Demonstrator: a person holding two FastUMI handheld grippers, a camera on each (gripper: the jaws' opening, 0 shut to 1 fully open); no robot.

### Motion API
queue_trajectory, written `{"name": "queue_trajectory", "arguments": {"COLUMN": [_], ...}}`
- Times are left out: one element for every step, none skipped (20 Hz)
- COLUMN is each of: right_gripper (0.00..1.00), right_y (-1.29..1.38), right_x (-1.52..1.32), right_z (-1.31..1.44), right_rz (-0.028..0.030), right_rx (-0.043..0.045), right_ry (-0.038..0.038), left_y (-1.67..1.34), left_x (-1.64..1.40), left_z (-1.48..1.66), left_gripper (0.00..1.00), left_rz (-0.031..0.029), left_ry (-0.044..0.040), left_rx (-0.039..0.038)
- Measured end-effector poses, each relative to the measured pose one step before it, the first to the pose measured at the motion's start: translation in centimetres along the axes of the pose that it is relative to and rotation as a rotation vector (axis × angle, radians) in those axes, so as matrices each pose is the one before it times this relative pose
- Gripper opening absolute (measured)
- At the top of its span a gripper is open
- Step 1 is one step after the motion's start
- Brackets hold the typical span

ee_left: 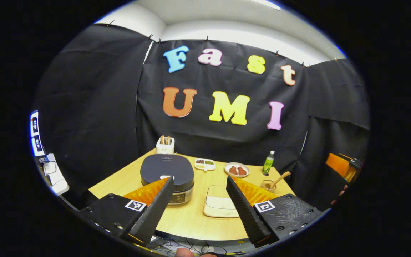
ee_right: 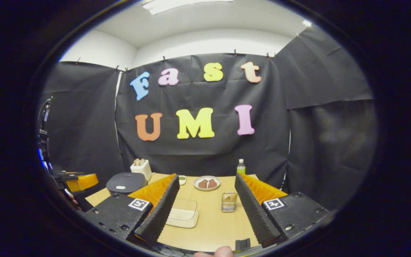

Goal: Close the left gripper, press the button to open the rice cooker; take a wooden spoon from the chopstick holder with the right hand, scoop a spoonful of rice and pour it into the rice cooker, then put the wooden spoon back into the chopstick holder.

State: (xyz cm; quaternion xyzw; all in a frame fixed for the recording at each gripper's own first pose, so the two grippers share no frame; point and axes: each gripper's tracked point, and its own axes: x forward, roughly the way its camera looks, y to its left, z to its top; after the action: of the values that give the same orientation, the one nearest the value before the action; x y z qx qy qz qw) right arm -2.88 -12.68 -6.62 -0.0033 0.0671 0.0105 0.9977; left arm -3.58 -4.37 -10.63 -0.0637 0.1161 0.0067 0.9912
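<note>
Dark grey cooker (ee_left: 167, 171), lid down, sits ahead of the left gripper (ee_left: 199, 200) and toward its left finger (ee_left: 153, 210), whose tip overlaps the cooker's front. The white button (ee_left: 165, 177) on the lid lies just beside that tip. Jaws stand wide apart, holding nothing; they must close before pressing. Left gripper looks the nearer to the cooker.

Right gripper (ee_right: 205, 207): jaws wide, empty. Holder (ee_right: 229, 202) lies ahead between them, nearer the right finger. In the left gripper view the spoon (ee_left: 279, 179) leans handle up and rightward. Rice itself hard to make out.
</note>
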Motion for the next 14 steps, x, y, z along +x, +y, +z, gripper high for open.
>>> {"name": "queue_trajectory", "arguments": {"right_gripper": [0.99,1.00,0.99,0.99,1.00,1.00,1.00,1.00,1.00,1.00,1.00,1.00,1.00,1.00], "right_y": [0.682,0.630,0.638,0.570,0.577,0.815,0.736,0.817,0.570,0.222,0.422,0.615,0.198,0.192], "right_x": [-1.426,-1.312,-1.126,-1.061,-0.921,-0.799,-0.709,-0.439,-0.271,-0.314,-0.356,-0.199,-0.071,-0.132], "right_z": [0.821,0.720,0.844,0.651,0.514,0.347,0.268,0.344,0.232,-0.360,-0.136,0.282,0.106,-0.139], "right_rz": [-0.00448,-0.00331,-0.00229,-0.00116,0.00027,0.00560,0.00684,0.01224,0.00250,-0.00394,0.00186,0.00370,-0.00797,-0.00616], "right_rx": [0.01012,0.00789,0.00365,-0.00290,-0.00591,-0.00693,-0.00482,0.00126,-0.00081,-0.00497,-0.00031,0.00097,-0.00542,-0.00350], "right_ry": [-0.01340,-0.01556,-0.01939,-0.01864,-0.01382,-0.01327,-0.00991,-0.01596,-0.01135,0.00490,0.00247,-0.00774,-0.00759,0.00059], "left_y": [0.181,0.063,-0.134,0.130,0.124,0.199,0.283,0.187,0.292,0.585,0.303,0.302,0.390,0.231], "left_x": [-1.723,-1.490,-1.482,-1.359,-0.982,-0.996,-1.025,-0.664,-0.428,-0.401,-0.179,-0.115,-0.065,0.039], "left_z": [0.839,0.785,1.085,0.872,0.646,0.466,0.177,0.462,0.251,0.029,-0.240,0.128,0.108,-0.041], "left_gripper": [0.95,0.95,0.95,0.94,0.94,0.94,0.95,0.95,0.95,0.95,0.95,0.95,0.95,0.95], "left_rz": [-0.00206,-0.00171,-0.00410,-0.00003,-0.00044,0.00094,0.00209,-0.00039,0.00581,0.00413,0.00308,0.00257,0.00714,0.00332], "left_ry": [-0.03051,-0.02680,-0.03076,-0.02259,-0.01905,-0.01355,-0.01091,-0.01330,-0.01307,-0.00136,0.00010,-0.00694,-0.00569,-0.00148], "left_rx": [0.01133,0.00005,-0.00706,-0.01206,-0.01268,-0.00836,-0.00492,-0.00103,0.00541,0.00739,0.00618,0.00457,0.00743,0.00264]}}
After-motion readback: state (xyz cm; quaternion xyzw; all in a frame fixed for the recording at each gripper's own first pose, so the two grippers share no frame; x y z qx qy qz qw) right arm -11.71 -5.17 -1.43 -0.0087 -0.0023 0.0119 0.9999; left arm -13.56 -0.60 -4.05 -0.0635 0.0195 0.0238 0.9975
